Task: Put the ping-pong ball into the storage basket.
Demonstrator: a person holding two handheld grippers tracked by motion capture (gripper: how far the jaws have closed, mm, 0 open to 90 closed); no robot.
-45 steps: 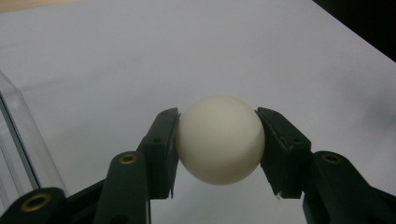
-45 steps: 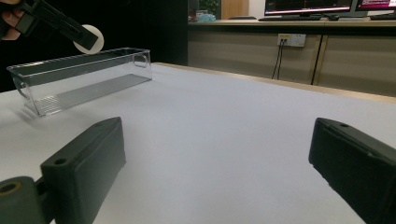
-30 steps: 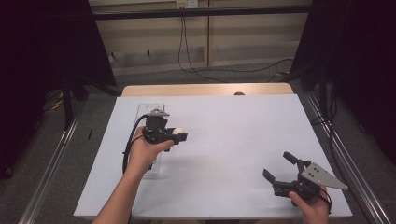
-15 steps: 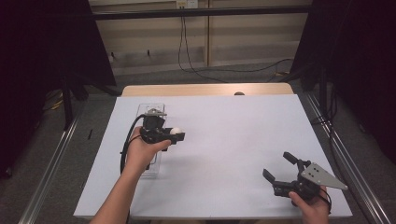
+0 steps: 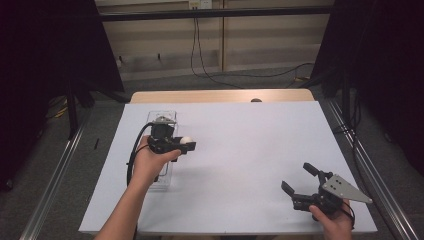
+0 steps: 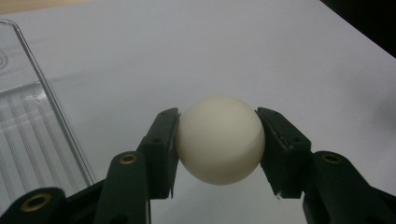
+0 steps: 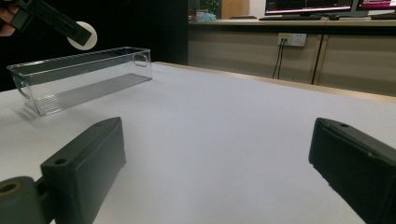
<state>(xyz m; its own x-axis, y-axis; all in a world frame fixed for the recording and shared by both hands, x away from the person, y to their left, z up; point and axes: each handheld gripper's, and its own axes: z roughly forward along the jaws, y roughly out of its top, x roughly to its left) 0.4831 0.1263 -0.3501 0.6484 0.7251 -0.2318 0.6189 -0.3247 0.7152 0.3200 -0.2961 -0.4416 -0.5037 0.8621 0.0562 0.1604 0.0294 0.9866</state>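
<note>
The left tongs (image 6: 219, 154) clamp a white ball (image 6: 219, 140) across its widest part, held above the desk (image 5: 250, 150) beside the clear bin (image 7: 79, 79) near the left edge. It looks light, smooth and probably thin-shelled, so gentle centred pressure suits it. The right tongs (image 5: 301, 180) gape empty near the front right corner. Nothing has visibly shifted since a second ago.
</note>
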